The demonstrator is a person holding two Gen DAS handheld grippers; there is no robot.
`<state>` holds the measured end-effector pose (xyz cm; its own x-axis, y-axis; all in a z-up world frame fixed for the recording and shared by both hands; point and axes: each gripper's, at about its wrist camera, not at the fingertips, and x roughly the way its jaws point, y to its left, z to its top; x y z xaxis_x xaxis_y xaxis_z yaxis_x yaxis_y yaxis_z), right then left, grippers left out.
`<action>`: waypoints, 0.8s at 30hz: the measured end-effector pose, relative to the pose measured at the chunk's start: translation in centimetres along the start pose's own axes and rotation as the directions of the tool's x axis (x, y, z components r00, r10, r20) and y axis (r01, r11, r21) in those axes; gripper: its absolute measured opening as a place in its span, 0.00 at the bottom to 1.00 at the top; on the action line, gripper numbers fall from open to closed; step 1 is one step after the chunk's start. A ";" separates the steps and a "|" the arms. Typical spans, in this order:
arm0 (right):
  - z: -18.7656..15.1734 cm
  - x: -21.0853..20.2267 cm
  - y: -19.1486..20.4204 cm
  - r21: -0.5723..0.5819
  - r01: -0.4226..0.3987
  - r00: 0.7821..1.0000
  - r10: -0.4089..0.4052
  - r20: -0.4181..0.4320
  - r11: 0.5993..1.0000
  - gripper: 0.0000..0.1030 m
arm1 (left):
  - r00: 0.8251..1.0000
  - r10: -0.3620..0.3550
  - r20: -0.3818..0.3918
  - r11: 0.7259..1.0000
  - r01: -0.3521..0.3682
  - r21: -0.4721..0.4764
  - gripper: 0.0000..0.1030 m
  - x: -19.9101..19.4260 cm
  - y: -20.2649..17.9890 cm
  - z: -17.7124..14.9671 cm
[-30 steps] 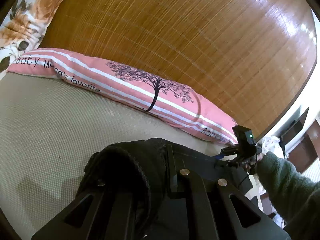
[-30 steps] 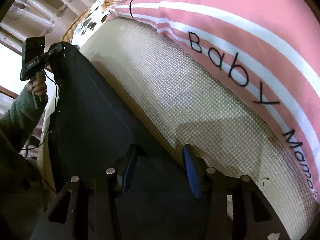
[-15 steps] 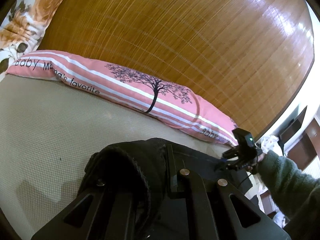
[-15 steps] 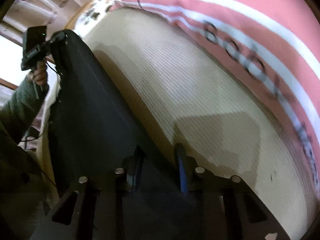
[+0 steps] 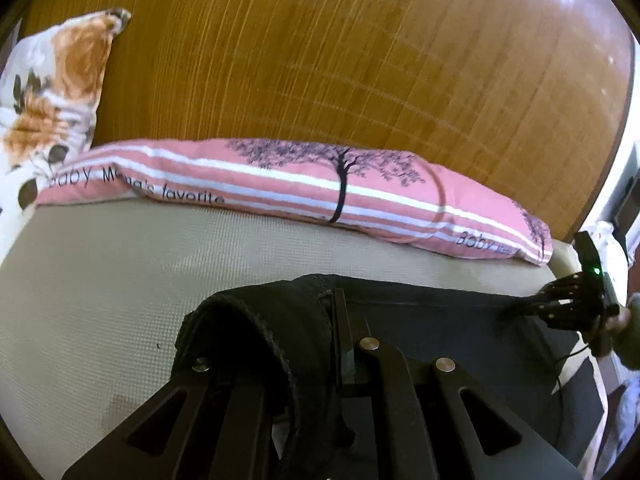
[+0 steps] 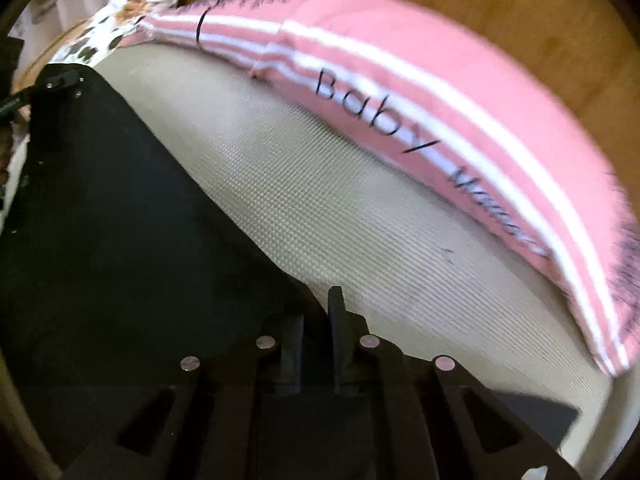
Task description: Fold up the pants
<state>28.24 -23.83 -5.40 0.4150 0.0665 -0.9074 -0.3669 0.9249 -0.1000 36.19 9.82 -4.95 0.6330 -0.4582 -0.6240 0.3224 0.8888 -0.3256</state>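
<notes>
Black pants (image 5: 440,320) lie stretched between both grippers on a beige bed mat (image 5: 100,280). My left gripper (image 5: 320,320) is shut on one end of the pants, and a thick fold of cloth bunches over its left finger and hides it. In the right wrist view, my right gripper (image 6: 316,312) is shut on the pants' (image 6: 120,220) far edge, black cloth pinched between its narrow jaws. The left wrist view shows that right gripper (image 5: 532,304) at the far right, held by a hand in a grey-green sleeve. The left gripper (image 6: 60,80) shows at the top left of the right wrist view.
A long pink striped pillow (image 5: 320,188) with a tree print lies across the back of the mat, against a wooden headboard (image 5: 360,60). A floral pillow (image 5: 52,92) sits at the left corner. The mat's right edge drops off by the right gripper.
The right gripper's jaws have come together on the pants' edge, and it has swung and tipped so more headboard shows. The left gripper has rolled a little but kept its grip.
</notes>
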 end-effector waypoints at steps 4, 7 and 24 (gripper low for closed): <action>-1.4 -4.0 1.9 0.019 0.078 0.996 -0.079 0.042 0.997 0.06 | 1.000 0.000 0.005 1.000 0.000 0.030 0.06 -2.3 -1.1 0.0; -3.0 -7.1 2.8 0.047 0.111 0.991 -0.114 0.065 0.993 0.05 | 1.000 -0.025 0.020 0.997 0.023 0.067 0.07 -5.1 -2.1 -0.4; -18.2 -10.1 11.2 0.214 0.059 0.998 -0.053 -0.033 0.975 0.05 | 0.953 -0.143 -0.266 0.968 0.191 0.162 0.10 -14.7 -4.4 -14.5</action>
<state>4.86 -20.98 -4.80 0.4060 0.0053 -0.9138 -0.1554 0.9858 -0.0633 15.26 12.58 -4.69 0.3696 -0.5652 -0.7375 0.5465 0.7741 -0.3194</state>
